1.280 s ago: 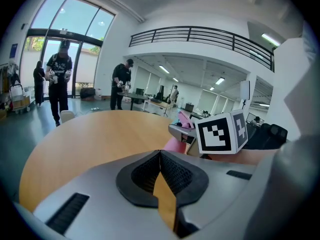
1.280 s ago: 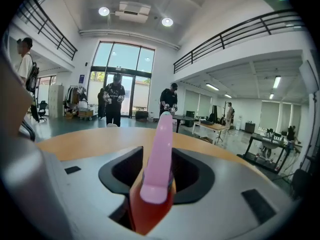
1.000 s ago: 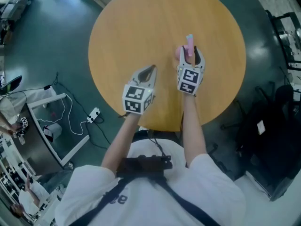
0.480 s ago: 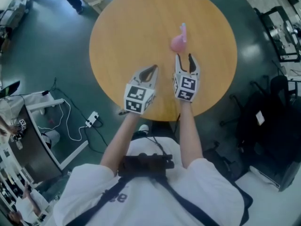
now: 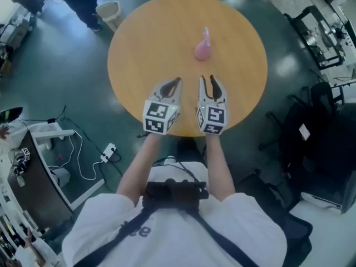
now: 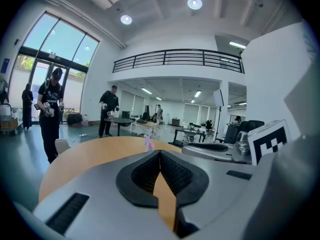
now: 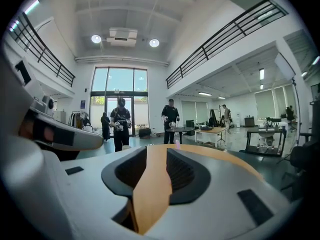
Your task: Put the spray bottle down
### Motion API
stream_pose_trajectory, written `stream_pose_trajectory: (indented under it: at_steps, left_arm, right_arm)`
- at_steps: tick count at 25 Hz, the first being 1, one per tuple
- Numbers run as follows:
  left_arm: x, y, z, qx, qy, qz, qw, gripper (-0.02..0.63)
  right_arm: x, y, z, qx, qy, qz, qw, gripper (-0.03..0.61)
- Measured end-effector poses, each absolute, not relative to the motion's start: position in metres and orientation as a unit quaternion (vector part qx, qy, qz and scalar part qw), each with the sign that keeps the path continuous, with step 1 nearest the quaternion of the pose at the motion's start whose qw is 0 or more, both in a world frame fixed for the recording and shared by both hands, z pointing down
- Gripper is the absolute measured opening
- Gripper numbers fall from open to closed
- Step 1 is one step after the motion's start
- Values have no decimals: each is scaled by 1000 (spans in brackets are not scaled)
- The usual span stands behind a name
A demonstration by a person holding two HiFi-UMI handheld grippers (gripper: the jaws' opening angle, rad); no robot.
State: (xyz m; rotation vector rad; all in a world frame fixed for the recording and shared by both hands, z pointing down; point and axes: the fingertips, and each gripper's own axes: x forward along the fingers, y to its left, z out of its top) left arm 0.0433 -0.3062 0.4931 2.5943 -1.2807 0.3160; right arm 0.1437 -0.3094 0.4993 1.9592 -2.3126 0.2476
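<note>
Spray bottle (image 5: 202,46) stands upright on the worktop (image 5: 144,43), upper middle of the head view, touching nothing; put-down looks done. Right gripper (image 5: 207,81) is below it in frame, near the worktop's lower edge, well apart from the bottle; its fingers (image 7: 182,171) are apart and closing on nothing, only bare worktop between them. Left gripper (image 5: 176,82) is just beside it, fingers (image 6: 175,173) together, empty. To finish clean, I'd draw both straight toward the lower edge; no sideways sweep toward the bottle; it's tall and narrow, so it likely tips on a light knock.
</note>
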Motion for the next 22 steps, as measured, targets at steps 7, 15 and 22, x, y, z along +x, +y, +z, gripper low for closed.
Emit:
stream_pose_trajectory:
  at_steps: [7, 15, 22]
  left_arm:
    - [45, -275, 464, 894, -430, 82, 90, 11]
    - [18, -241, 428, 888, -453, 45, 65, 11]
    - [1, -214, 408, 885, -461, 27, 50, 11]
  right_arm:
    - [123, -258, 449, 625, -779, 52, 16, 69]
    - [94, -220, 404, 634, -771, 57, -8, 14]
    - [71, -191, 394, 631, -775, 31, 19, 12]
